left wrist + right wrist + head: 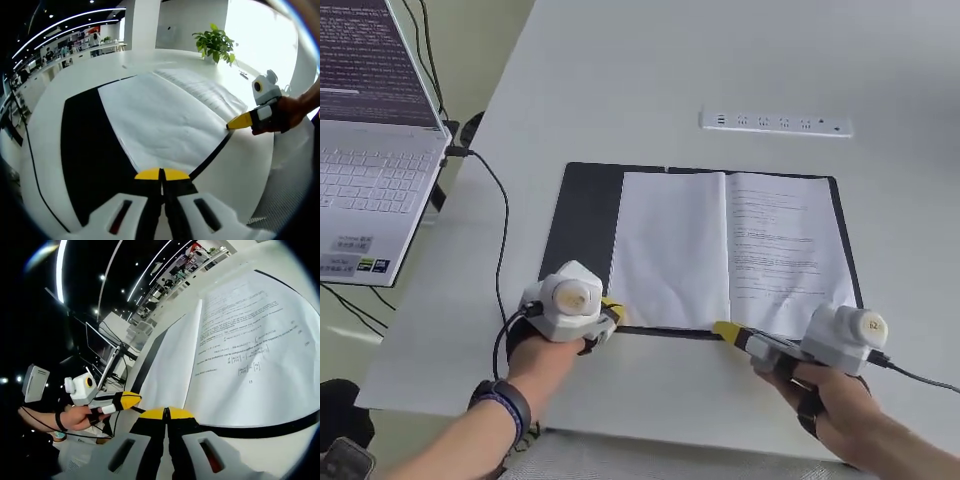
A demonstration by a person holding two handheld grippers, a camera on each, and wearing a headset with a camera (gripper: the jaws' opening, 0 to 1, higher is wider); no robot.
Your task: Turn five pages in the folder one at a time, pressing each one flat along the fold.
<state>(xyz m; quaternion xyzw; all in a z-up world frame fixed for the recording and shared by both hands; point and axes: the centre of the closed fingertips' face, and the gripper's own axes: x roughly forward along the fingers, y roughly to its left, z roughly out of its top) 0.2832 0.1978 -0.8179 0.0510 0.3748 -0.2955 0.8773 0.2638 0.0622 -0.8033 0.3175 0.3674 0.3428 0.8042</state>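
Folder open at table front edge, blank page lying flat. My left gripper, right gripper: fingers pinched closed, empty. Turn count unclear tbh.

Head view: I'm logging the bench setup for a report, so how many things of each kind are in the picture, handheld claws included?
Open black folder with white pages: 1
White plastic power strip: 1
Silver laptop: 1
White handheld claws with yellow tips: 2, the left claw and the right claw
Total: 5
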